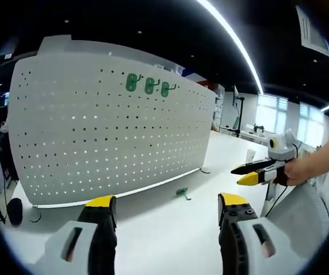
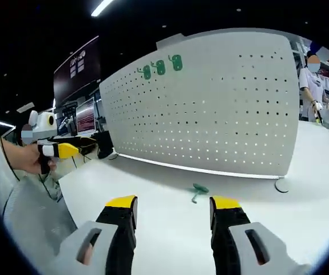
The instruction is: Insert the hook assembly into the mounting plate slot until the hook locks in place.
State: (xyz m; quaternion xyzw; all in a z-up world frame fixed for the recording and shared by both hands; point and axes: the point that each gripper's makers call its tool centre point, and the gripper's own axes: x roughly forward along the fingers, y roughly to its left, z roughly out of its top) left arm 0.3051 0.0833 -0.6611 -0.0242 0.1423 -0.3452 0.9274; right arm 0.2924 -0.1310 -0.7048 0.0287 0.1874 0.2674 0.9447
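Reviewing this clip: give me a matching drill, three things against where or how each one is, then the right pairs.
Things:
1. three green hooks
2. loose green hook
3. right gripper

Places or states:
A. lying on the white table before the board
B. open, nothing between its jaws
C. hung in a row high on the pegboard

Pairs: 1-C, 2-A, 3-B

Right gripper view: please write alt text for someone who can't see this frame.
A small green hook lies on the white table in front of an upright white pegboard carrying three green hooks near its top. The right tongs stand open and empty above the table, and the left tongs show at the left edge.
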